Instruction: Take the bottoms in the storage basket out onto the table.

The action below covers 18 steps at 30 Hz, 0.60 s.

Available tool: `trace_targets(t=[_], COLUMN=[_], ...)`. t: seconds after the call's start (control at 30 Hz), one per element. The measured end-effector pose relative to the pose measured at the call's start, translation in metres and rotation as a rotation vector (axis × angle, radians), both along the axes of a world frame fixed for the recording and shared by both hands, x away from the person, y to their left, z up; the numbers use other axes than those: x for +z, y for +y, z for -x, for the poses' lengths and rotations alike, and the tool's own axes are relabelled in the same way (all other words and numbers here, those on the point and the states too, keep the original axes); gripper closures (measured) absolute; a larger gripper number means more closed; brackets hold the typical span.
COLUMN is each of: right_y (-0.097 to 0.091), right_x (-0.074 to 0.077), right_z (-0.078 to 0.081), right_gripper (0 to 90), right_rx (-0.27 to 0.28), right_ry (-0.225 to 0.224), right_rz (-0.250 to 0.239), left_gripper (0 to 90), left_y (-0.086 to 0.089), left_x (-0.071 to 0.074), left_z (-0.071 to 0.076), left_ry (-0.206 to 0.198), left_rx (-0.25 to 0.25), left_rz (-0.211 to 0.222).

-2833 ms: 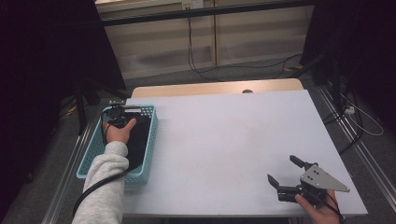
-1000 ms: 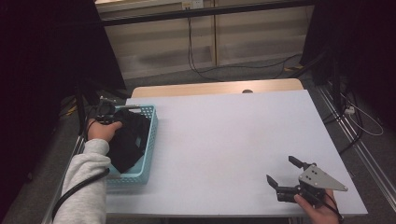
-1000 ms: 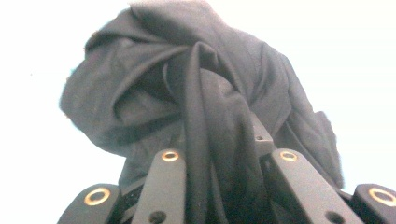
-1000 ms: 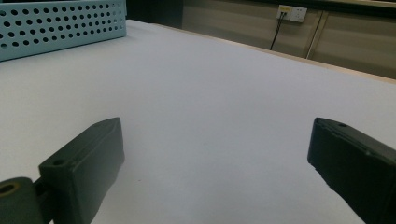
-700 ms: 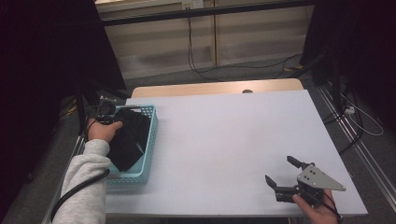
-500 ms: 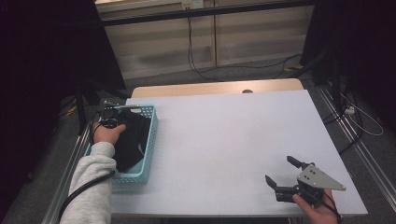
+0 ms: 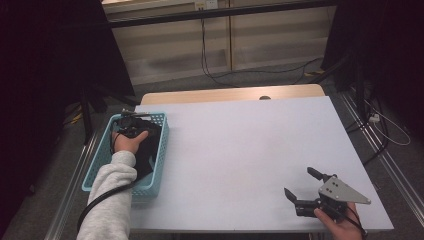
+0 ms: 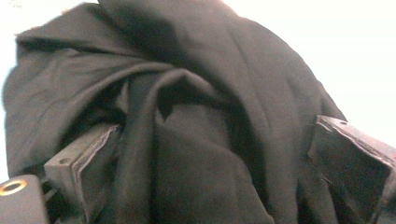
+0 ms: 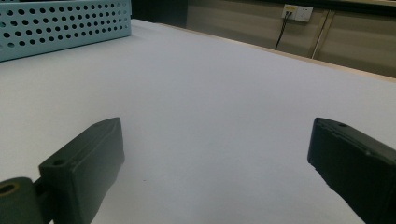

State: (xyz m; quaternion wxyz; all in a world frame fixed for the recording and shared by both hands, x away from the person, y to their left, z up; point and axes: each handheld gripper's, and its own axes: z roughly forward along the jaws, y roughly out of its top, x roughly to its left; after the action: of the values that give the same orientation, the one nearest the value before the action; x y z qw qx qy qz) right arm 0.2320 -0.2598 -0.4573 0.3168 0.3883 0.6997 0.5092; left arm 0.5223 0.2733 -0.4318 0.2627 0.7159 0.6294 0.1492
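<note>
Since a second ago, the left tool (image 7: 131, 131) has sunk lower into the light blue perforated basket (image 7: 98, 167), and its jaws have just been opening; the black cloth (image 8: 187, 121) lies bunched between them, with neither pad pressing on it. Seen from the left gripper view, the two black jaws stand wide at either side of the crumpled, folded fabric, which rises in front of them against a bright background. From the high view, the cloth (image 7: 147, 150) lies inside the basket, which sits at the left edge of the white bench (image 7: 240, 150), and the person's left hand (image 7: 127, 143), in a grey sleeve (image 7: 107, 200), reaches into the basket from below with a black cable trailing along the forearm. On the other side, the right tool (image 7: 302, 189) has kept its place at the near right corner of the bench, held in the person's right hand (image 7: 340, 226), with its grey three-cornered plate (image 7: 344, 190) on top. Its jaws are spread wide with nothing between them, and the right gripper view shows them just above the bare white surface (image 9: 210, 93), with the basket (image 9: 60, 25) well apart at the upper left.
</note>
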Motion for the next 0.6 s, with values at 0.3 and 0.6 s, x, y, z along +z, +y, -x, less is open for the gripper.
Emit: trace_targets(t=[0.3,0.6], right_y=[0.000,-0.002], right_x=[0.000,0.000], right_z=[0.000,0.002], right_gripper=[2.8,2.8], right_rx=[-0.001,-0.006], right_ry=[-0.001,-0.001], right_rz=[-0.001,0.000], left_gripper=[0.1,15.3], left_y=[-0.010,0.002], left_x=[-0.015,-0.013], left_z=[0.001,0.007], left_ry=[0.043,0.012], left_rx=[-0.096,-0.064], left_rz=[-0.168,-0.171])
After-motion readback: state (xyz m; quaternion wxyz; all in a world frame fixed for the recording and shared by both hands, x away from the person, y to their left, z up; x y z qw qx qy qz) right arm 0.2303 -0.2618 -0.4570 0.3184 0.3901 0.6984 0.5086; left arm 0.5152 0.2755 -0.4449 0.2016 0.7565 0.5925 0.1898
